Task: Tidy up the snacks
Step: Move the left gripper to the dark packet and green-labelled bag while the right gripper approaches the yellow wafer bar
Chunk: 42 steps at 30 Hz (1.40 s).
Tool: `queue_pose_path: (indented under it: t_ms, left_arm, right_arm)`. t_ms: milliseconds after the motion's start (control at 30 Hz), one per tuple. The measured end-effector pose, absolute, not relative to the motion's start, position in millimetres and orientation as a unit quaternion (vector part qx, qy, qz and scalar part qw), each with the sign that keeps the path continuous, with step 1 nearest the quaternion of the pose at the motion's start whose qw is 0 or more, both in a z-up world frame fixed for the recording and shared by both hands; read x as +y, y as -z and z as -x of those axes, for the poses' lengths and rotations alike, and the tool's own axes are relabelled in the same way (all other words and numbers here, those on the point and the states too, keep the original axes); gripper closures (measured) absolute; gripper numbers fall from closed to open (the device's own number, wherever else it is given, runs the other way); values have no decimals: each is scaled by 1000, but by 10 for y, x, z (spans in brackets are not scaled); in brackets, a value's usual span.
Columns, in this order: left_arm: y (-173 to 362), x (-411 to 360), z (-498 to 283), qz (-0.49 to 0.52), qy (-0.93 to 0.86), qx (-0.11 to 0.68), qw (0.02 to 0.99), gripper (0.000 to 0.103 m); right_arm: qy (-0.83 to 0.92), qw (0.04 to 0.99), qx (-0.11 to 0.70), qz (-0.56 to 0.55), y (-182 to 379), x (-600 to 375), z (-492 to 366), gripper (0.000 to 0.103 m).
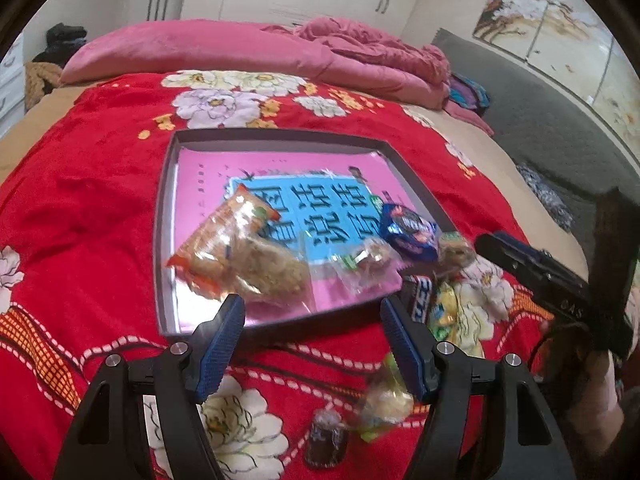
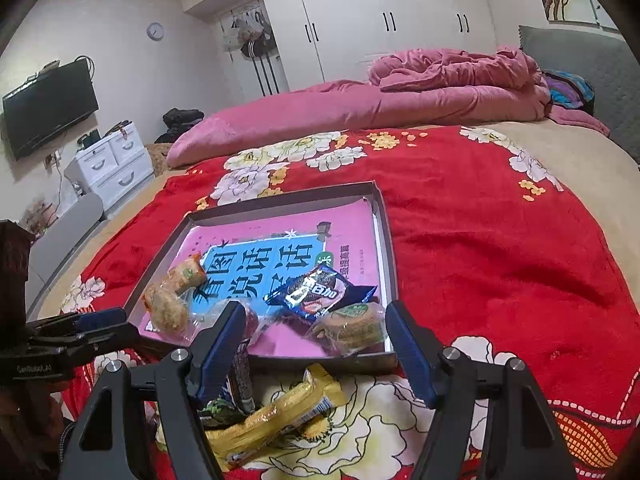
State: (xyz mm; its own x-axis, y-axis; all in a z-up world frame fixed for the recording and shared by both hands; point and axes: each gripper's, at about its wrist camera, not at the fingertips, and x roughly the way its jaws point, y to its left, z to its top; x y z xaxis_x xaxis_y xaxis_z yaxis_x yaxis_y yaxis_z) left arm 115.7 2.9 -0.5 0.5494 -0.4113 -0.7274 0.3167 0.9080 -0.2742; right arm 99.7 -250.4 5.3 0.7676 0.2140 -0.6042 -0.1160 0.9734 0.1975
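The snacks lie partly in a shallow dark tray (image 1: 164, 216) at the centre of both views and partly on the red flowered blanket (image 1: 88, 184) just in front of it. Inside the tray, on a pink book (image 1: 280, 168) with a blue title panel, an orange-edged packet of rice cake (image 1: 236, 252) rests at the lower left. A clear-wrapped candy (image 1: 366, 258) sits at the lower middle, and a blue cookie packet (image 1: 408, 228) sits to its right. In the right wrist view a round green-topped cake (image 2: 352, 326) in clear wrap fills the tray's near right corner.

Outside the tray, a yellow snack bar (image 2: 276, 412) lies on the blanket at the bottom centre of the right wrist view, beside a dark narrow packet (image 2: 244, 376). In the left wrist view a small brown piece (image 1: 326, 436) and a blurred clear packet (image 1: 384, 396) lie at the bottom centre.

The left gripper (image 1: 312, 344) hangs over the tray's near edge, its blue fingers apart with nothing between them. The right gripper (image 2: 316, 350) is likewise spread wide and empty, above the yellow bar and the tray's near rim.

Beyond the tray a pink quilt (image 2: 360, 108) is bunched across the bed, with white wardrobes (image 2: 384, 20) behind it and a television (image 2: 50, 106) at the upper left.
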Motion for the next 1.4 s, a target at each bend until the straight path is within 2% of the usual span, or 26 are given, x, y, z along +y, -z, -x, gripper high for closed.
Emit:
queue_pose_path:
  t_ms: [733,1033,1400]
  left_arm:
    - [395,27,-575,86,213,498,836,31]
    - [519,-83,-562,102,203,508,831,31]
    - [535,-191,-651,140,192,507,828,25]
  right_arm:
    - [-95,934,339,-63,-41,-2487,-738,31]
    - [-91,932,344,-67,-26,-2531,-689,31]
    - [-99,911,391,-88,142,-2560,-631,27]
